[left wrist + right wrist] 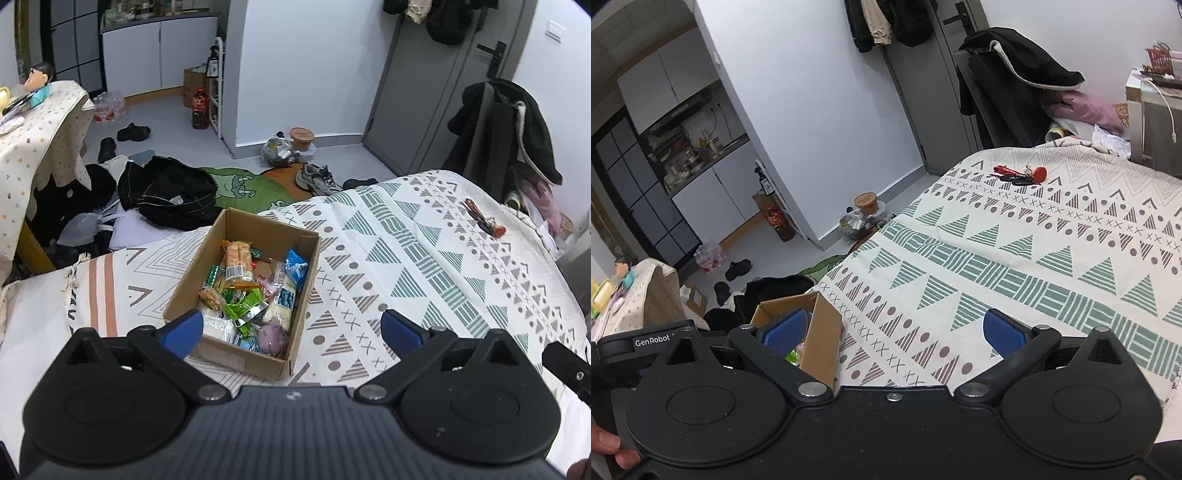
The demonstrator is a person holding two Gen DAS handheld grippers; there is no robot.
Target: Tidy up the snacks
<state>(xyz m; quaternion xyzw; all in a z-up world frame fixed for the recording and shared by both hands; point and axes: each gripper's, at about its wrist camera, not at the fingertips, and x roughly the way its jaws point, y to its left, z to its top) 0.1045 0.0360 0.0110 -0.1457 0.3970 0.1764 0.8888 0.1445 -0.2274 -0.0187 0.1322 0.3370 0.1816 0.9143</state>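
Both my grippers hang wide and empty over the bed, with the snack box below my left one.

My left gripper (291,330) has its blue pads (183,332) spread far apart, holding nothing, just above the near end of the cardboard box (255,229). The box sits on the patterned bedspread (424,266) near the bed's left edge, and it is full of snacks (255,295): an orange-wrapped pack of crackers (238,264) on top, green sachets, a blue packet against the right wall, and a round purple one at the near end. My right gripper (892,332) is equally wide and empty, over bare bedspread, with the box (823,332) just beside its left pad. A bunch of keys (1021,176) with a red tag lies well apart, toward the far corner of the bed.
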